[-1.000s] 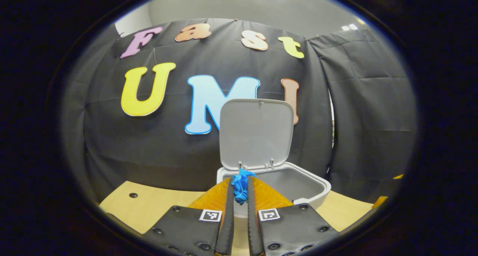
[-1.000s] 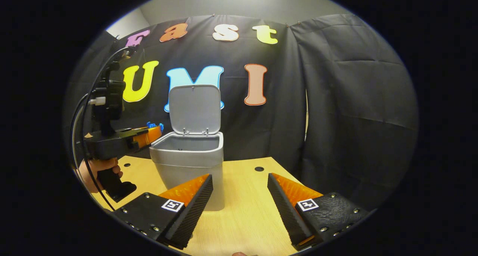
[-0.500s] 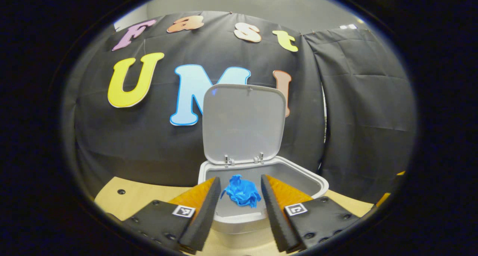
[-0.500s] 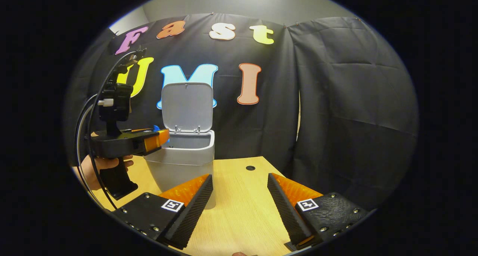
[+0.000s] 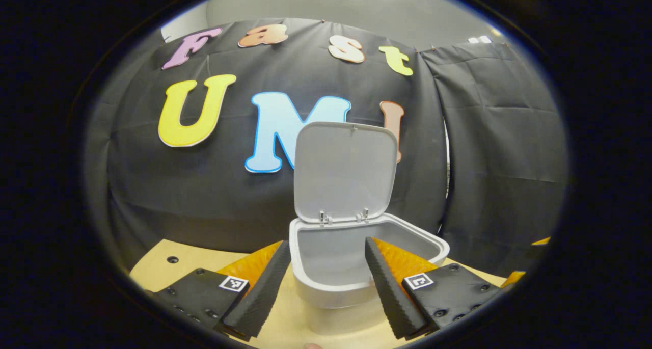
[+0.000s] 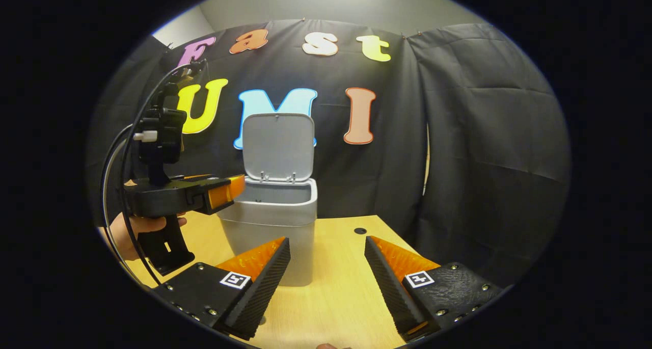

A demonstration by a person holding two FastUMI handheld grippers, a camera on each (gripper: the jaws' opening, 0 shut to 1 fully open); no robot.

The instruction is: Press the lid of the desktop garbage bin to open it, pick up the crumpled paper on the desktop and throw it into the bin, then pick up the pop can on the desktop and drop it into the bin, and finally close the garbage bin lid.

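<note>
grey bin (image 5: 326,288) at 12 o'clock, lid (image 5: 345,171) upright; left gripper (image 5: 326,277) apart, empty; right gripper (image 6: 326,272) apart, empty.

The left gripper (image 5: 326,283) has two wedge-shaped fingers with ribbed inner faces, each on a dark plate with screws and a small square black-and-white marker. The right gripper (image 6: 326,280) is built the same. In the right gripper view, the left gripper (image 6: 237,186) has a black pistol-grip body held by a hand (image 6: 133,225); above it stands a black mount, with black cables (image 6: 114,170) looping behind.
</note>
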